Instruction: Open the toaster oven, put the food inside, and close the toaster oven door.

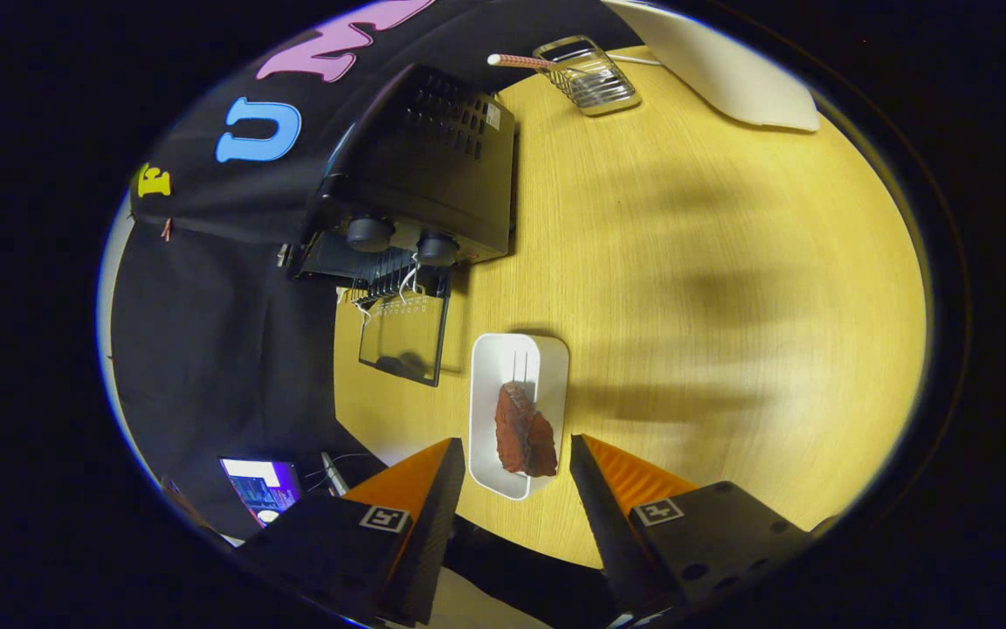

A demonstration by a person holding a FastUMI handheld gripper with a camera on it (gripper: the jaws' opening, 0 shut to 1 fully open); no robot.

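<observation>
**Toaster oven, door down; food in tray between spread fingers**

Black metal toaster oven (420,166): stands on the far left of the yellow wood-grain table (686,288), against the booth's black cloth wall. Two round dark knobs (370,232) face the camera. Its glass door (404,336) is folded down and open, lying flat toward the near side, with a wire rack (389,284) showing at the mouth.

White oblong plastic tray (518,411): sits just right of the open door, near the table's near edge. Holds one reddish-brown chunk of food (524,432) in its nearer half.

Gripper (516,459), orange-and-black two-finger: fingers spread wide apart, touching nothing; the tray's near end and the food lie between the fingertips.

Metal wire basket (590,74): far side of the table, well apart from the oven, with a pink striped rod (520,61) resting across it.

Lit screen (260,485): off the table, near left, detail unclear.
</observation>
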